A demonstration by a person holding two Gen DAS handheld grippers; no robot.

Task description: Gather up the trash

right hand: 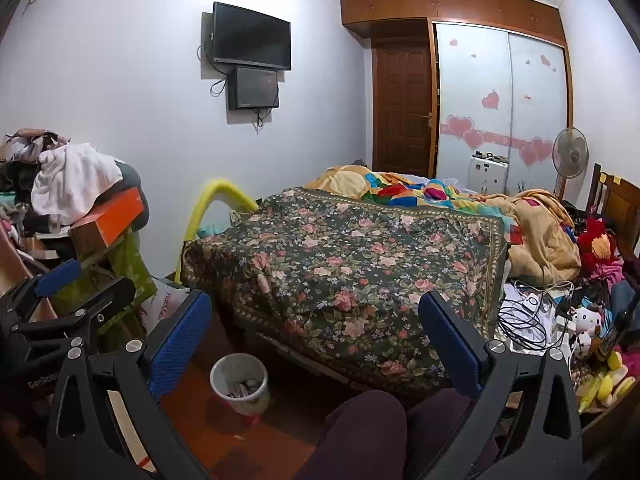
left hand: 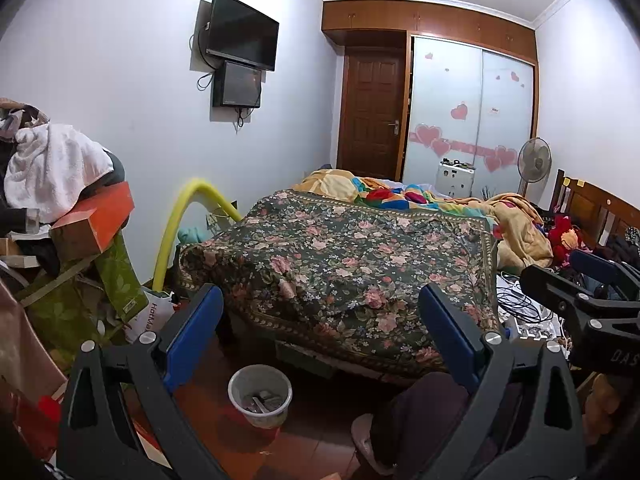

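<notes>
left wrist view: trash bin (left hand: 260,396) (scraps inside) sits on the floor between both grippers' wide-apart, empty fingers (left hand: 196,332).

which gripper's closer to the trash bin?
Left, slightly. The bin sits on the floor below the left gripper; the right gripper is further to its right. Both open, empty.

1 trash bin (left hand: 260,396), 2 wall screens (left hand: 242,30), 1 fan (left hand: 534,160), 2 grippers (left hand: 320,332), both wide apart.
</notes>
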